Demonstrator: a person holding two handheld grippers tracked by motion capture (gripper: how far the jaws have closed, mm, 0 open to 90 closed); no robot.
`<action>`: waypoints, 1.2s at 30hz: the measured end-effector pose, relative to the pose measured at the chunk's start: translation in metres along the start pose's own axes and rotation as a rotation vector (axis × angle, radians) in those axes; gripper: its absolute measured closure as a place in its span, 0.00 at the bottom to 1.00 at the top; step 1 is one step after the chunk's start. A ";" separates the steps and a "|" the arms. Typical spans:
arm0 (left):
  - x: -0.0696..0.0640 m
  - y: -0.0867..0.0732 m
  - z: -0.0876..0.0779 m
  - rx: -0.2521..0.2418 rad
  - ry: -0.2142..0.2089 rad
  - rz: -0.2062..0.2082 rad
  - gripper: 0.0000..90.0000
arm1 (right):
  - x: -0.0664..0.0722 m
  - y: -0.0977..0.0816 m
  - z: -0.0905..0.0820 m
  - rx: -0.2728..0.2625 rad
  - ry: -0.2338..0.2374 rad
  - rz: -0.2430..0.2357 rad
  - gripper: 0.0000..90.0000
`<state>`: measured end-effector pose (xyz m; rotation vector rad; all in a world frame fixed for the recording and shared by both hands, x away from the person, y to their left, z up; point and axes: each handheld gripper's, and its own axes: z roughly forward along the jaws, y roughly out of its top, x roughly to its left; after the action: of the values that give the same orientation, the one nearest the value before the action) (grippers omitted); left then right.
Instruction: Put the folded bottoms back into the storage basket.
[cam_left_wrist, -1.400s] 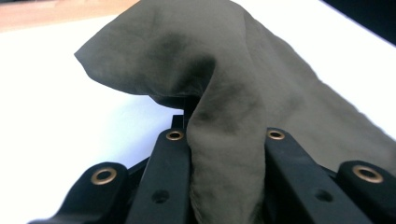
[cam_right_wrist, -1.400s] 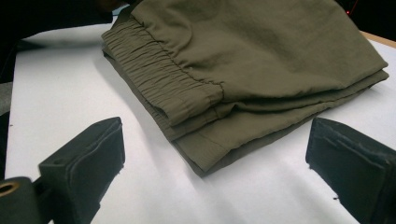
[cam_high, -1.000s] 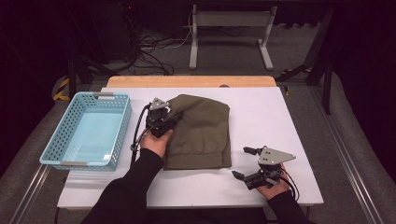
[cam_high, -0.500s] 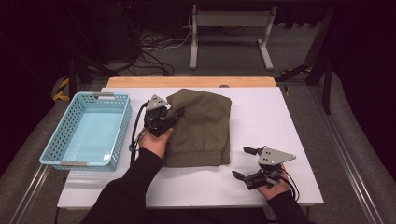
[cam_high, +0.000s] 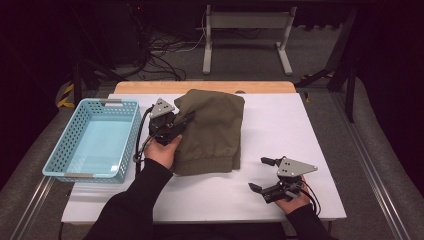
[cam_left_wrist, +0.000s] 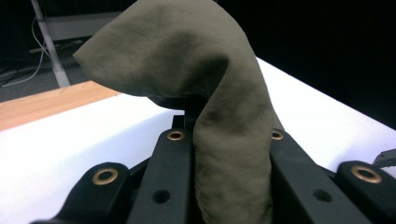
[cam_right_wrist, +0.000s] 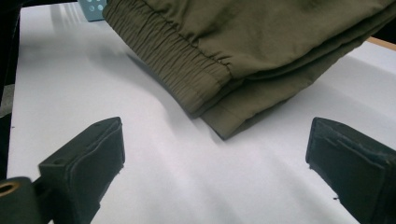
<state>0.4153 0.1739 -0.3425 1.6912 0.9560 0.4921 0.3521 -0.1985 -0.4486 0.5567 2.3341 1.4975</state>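
A folded olive-green garment (cam_high: 212, 130) lies on the white table (cam_high: 280, 125), its elastic hem toward the front. My left gripper (cam_high: 186, 118) is shut on the garment's left edge and holds that fold lifted off the table. In the left gripper view the olive cloth (cam_left_wrist: 224, 140) rises as a bunched fold between the two black jaws. My right gripper (cam_high: 261, 174) rests on the table at the front right, open, with nothing between its pads (cam_right_wrist: 88, 163). In the right gripper view the garment's ribbed hem (cam_right_wrist: 187, 65) lies ahead, apart from the jaws.
A light blue perforated basket (cam_high: 95, 142) stands on the table's left side, with nothing in it. A wooden strip (cam_high: 200, 87) runs along the far edge. Beyond it stand a metal stand and cables on the dark floor.
My left gripper has risen and shifted right with the garment's left edge, folding it over toward the middle. The right gripper has stayed in place.
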 end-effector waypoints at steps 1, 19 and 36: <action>0.000 0.001 -0.001 -0.003 0.000 0.002 0.91 | 0.000 0.000 0.000 0.000 0.000 0.000 0.06; 0.002 0.019 -0.030 -0.049 0.024 0.024 0.91 | 0.000 0.000 -0.001 -0.009 -0.003 0.003 0.06; 0.008 0.033 -0.063 -0.093 0.056 0.039 0.91 | 0.000 0.000 -0.001 -0.010 -0.005 0.001 0.05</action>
<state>0.3857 0.2144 -0.2915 1.6222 0.9283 0.6033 0.3520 -0.1994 -0.4481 0.5588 2.3217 1.5060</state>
